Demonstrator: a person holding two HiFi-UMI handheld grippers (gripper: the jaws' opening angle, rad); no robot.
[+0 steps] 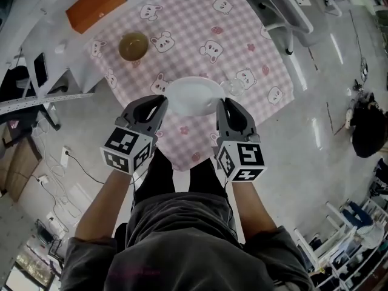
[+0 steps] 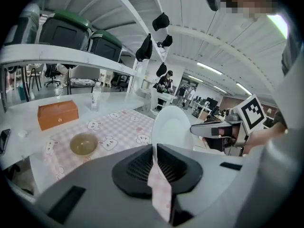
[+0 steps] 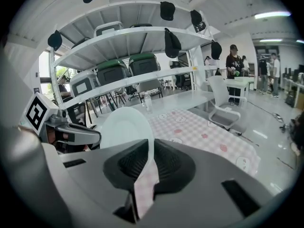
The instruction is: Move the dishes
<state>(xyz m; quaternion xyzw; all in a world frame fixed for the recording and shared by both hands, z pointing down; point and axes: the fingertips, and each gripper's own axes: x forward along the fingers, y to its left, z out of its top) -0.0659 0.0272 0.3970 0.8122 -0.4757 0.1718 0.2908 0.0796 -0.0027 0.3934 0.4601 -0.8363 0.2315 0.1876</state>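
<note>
A white plate (image 1: pixel 193 96) is over the near part of the pink checked tablecloth (image 1: pixel 200 29). My left gripper (image 1: pixel 162 105) is shut on its left rim and my right gripper (image 1: pixel 221 107) is shut on its right rim. In the left gripper view the plate (image 2: pixel 173 127) stands out of the closed jaws (image 2: pixel 155 148), with the right gripper (image 2: pixel 223 129) beyond it. The right gripper view shows the plate (image 3: pixel 124 127) clamped in its jaws (image 3: pixel 152 146). I cannot tell whether the plate touches the cloth. A yellowish bowl (image 1: pixel 133 46) sits at the far left of the cloth.
An orange-brown box (image 1: pixel 96 6) lies on the white surface beyond the bowl. A small clear glass thing (image 1: pixel 232 88) sits by the plate's right rim. A white chair (image 1: pixel 297 11) stands to the right of the table. A clear bottle (image 2: pixel 96 96) stands at the far side.
</note>
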